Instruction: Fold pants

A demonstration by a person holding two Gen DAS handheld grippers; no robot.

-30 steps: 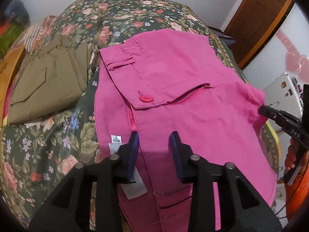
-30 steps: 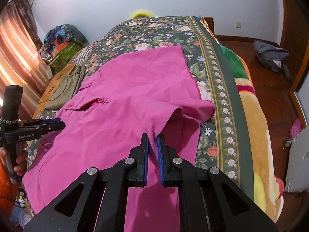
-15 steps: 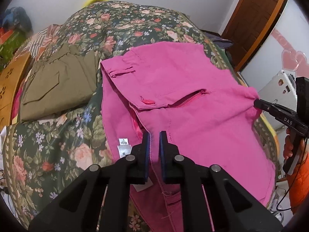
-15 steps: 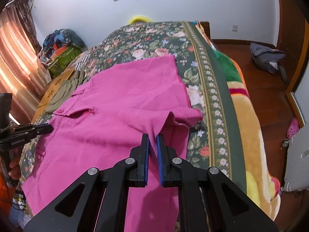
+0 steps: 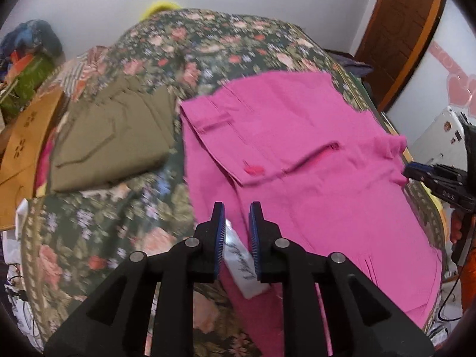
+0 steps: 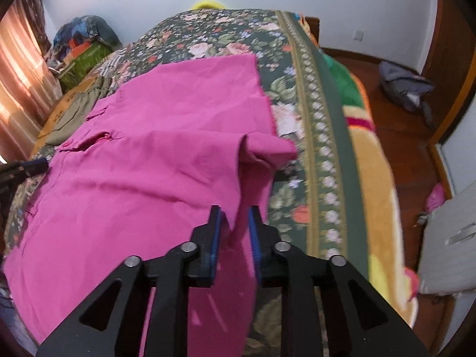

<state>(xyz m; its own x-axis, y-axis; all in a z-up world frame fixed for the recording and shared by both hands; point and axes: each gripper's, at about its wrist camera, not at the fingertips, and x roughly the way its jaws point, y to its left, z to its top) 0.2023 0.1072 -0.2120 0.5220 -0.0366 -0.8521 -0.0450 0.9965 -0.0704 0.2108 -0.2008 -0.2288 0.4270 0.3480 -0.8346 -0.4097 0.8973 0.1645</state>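
Bright pink pants (image 5: 297,148) lie spread across the flowered bedspread (image 5: 104,223), with the button flap and zip pocket facing up. My left gripper (image 5: 237,208) hovers over their near left edge; its jaws are opening, and the white care label (image 5: 241,255) and pink cloth lie loose in the gap. In the right wrist view the pants (image 6: 163,178) cover the bed's left half. My right gripper (image 6: 234,209) is opening too, and a raised ridge of pink cloth stands between its blue pads without being pinched. Each gripper also shows at the edge of the other's view.
A folded olive garment (image 5: 113,145) lies left of the pants, beside a brown cardboard box (image 5: 26,136). Beyond the bed's right edge are a yellow blanket (image 6: 377,178), wooden floor and a grey bag (image 6: 407,89). A wooden door (image 5: 407,23) stands behind.
The right jaws, pinched on a pink fold before, have parted. The left jaws closed on the pants' edge half a second ago and have spread again. The left gripper drew back slightly.
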